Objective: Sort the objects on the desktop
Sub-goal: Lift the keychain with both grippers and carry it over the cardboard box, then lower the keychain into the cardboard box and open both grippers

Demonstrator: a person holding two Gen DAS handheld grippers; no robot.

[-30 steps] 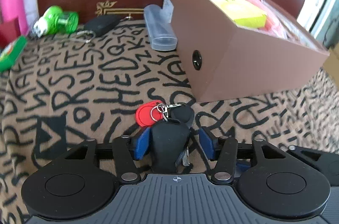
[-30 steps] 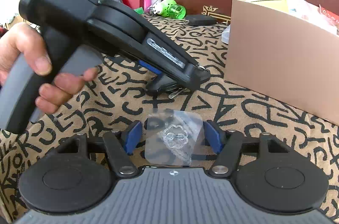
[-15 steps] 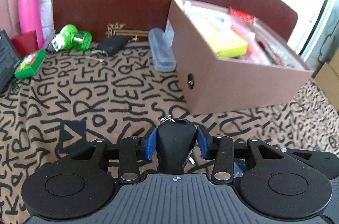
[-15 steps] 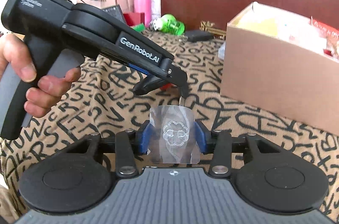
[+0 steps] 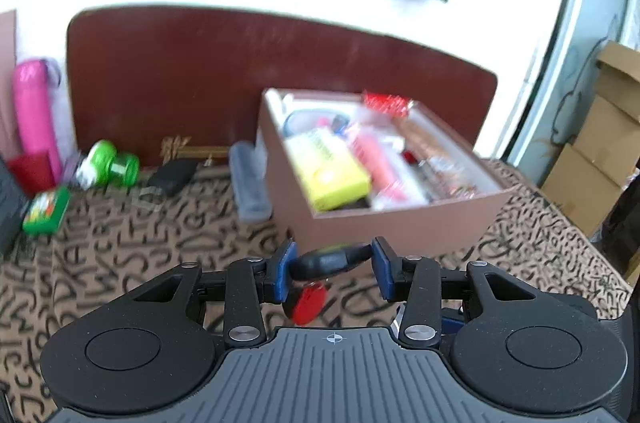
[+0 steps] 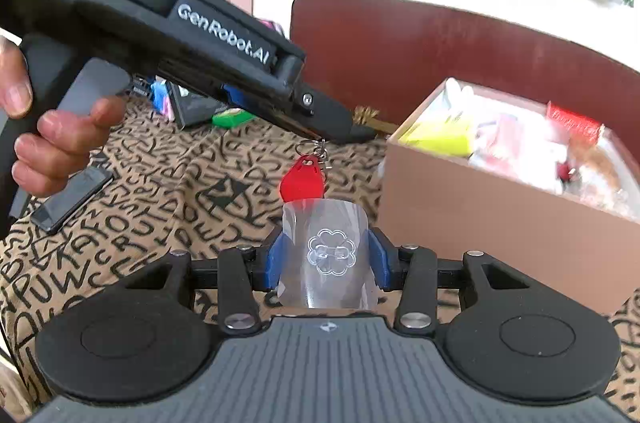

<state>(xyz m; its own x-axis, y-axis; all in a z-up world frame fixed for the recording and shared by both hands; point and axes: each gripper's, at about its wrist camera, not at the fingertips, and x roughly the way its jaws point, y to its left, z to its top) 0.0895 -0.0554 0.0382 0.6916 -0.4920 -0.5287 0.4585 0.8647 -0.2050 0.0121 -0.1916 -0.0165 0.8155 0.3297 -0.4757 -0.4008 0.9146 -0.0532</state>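
My left gripper [image 5: 331, 263] is shut on a black key fob [image 5: 328, 260] and holds it above the patterned cloth. A red tag [image 5: 308, 303] dangles from the fob's ring. The right wrist view shows that gripper [image 6: 340, 131] from the side with the red tag [image 6: 302, 179] hanging below it. My right gripper [image 6: 326, 255] is shut on a clear plastic packet [image 6: 330, 243] embossed with a clover shape, also off the cloth. An open brown box [image 5: 400, 231] full of items stands just beyond both grippers, and the right wrist view has the box [image 6: 480, 223] on its right side.
Along the back lie a pink bottle [image 5: 34, 111], a green toy [image 5: 112, 167], a green tin [image 5: 46, 209], a black pouch [image 5: 174, 175] and a clear case [image 5: 250, 183]. A dark flat device [image 6: 72, 199] lies left. A person's hand [image 6: 60, 143] grips the left handle. Cardboard cartons [image 5: 600, 163] stand far right.
Both grippers have risen off the cloth. The left carried the keys up, so the red tag now dangles. The right closed on the clear packet and lifted it.
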